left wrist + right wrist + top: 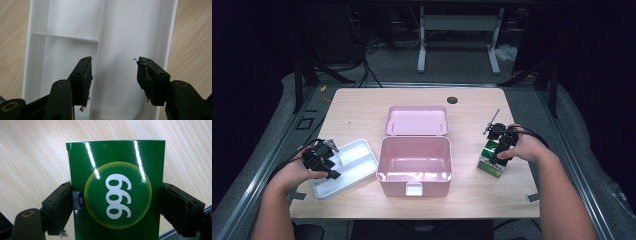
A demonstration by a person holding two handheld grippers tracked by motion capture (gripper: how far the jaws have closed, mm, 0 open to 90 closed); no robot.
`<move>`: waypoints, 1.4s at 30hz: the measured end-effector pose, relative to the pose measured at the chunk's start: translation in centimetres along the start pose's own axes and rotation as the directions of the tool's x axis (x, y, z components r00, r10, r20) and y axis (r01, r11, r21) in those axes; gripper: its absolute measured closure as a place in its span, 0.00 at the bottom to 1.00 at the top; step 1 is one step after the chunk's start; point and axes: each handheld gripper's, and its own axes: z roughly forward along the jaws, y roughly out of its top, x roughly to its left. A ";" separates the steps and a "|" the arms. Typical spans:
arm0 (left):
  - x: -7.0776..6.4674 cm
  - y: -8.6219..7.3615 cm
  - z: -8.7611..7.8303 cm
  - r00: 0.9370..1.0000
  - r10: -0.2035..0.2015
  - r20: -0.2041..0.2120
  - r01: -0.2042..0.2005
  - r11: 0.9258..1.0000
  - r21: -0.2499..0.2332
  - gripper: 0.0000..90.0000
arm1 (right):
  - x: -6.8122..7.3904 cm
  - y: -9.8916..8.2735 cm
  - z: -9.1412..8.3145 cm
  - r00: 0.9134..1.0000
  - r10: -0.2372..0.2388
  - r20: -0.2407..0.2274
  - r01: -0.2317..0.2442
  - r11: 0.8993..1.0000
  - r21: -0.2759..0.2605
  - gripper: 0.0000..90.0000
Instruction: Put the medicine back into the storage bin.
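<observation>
A green carton (491,160) with a yellow-ringed disc bearing white numerals (117,155) lies on the wooden table at the right. My right gripper (498,142) (117,206) is shut on it, one black pad pressed against each side. At the left, a white divided tray (359,156) (130,27) lies on the table. My left gripper (327,156) (113,75) hovers over it, open, with nothing between the pads.
A pink box (414,167) stands open mid-table, its inside bare, with its lid (417,121) lying flat behind it. A dark round hole (452,100) sits near the table's far edge. Grey tape marks the front corners.
</observation>
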 end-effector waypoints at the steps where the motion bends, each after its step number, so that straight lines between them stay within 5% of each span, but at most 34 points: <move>1: 0.0 0.0 0.0 1.000 0.003 0.001 -0.003 1.000 0.002 0.51 | 0.1 0.0 -0.1 1.000 -0.008 0.005 0.008 1.000 -0.005 0.19; 17: 0.1 0.2 0.1 1.000 0.003 0.000 -0.003 1.000 -0.002 0.51 | 1.1 0.0 -2.9 0.999 -0.038 -0.010 0.038 0.999 -0.020 0.19; 30: 0.1 0.1 0.0 1.000 0.005 0.001 -0.005 1.000 -0.001 0.51 | 2.7 0.6 -6.0 0.995 -0.098 0.030 0.099 0.995 -0.032 0.19; 42: 0.1 0.1 0.0 1.000 0.005 0.003 -0.005 1.000 -0.001 0.51 | 3.6 1.1 -7.8 0.988 -0.152 0.021 0.153 0.987 -0.042 0.19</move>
